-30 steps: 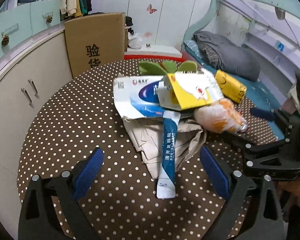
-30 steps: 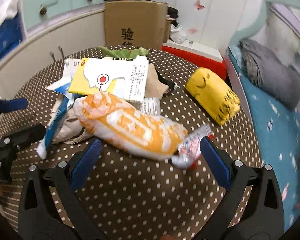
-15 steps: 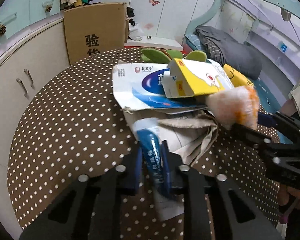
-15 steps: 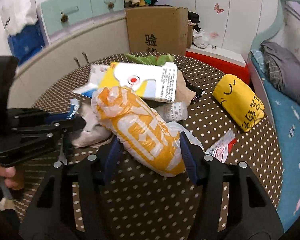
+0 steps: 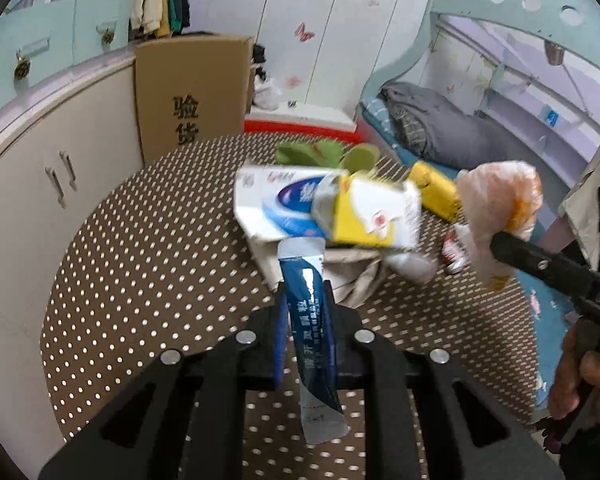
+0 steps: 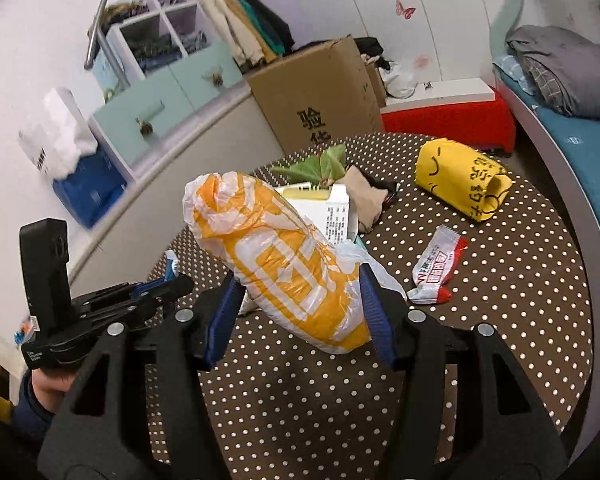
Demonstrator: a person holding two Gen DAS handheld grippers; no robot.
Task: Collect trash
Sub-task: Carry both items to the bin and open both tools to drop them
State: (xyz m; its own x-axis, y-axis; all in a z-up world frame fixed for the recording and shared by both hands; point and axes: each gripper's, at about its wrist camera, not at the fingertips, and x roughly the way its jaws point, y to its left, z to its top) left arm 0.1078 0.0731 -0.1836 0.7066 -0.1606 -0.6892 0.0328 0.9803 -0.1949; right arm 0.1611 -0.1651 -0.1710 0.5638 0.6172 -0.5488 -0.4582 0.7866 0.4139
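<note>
My left gripper [image 5: 305, 294] is shut on a flat blue and white tube [image 5: 310, 312], lifted off the dotted round table [image 5: 148, 248]; the tube's ends stick out above and below the pads. My right gripper [image 6: 300, 300] is shut on a stuffed orange and white plastic bag [image 6: 284, 264], held above the table; the same bag [image 5: 500, 208] shows at the right of the left wrist view. On the table lie a blue and white flattened box [image 5: 276, 204], a yellow and white carton [image 5: 376, 216], crumpled brown paper [image 5: 352, 272] and a red and white wrapper [image 6: 438, 266].
A yellow pouch [image 6: 464, 176] and green leaves [image 6: 320, 164] lie at the table's far side. A cardboard box [image 6: 320, 96] stands behind the table, cabinets [image 5: 40, 184] to the left, a bed [image 6: 572, 120] to the right. A hand [image 5: 580, 376] holds the right gripper's handle.
Both grippers closed: the left on the blue tube, the right on the orange bag. Both have since lifted their items off the table, and the right one has rolled.
</note>
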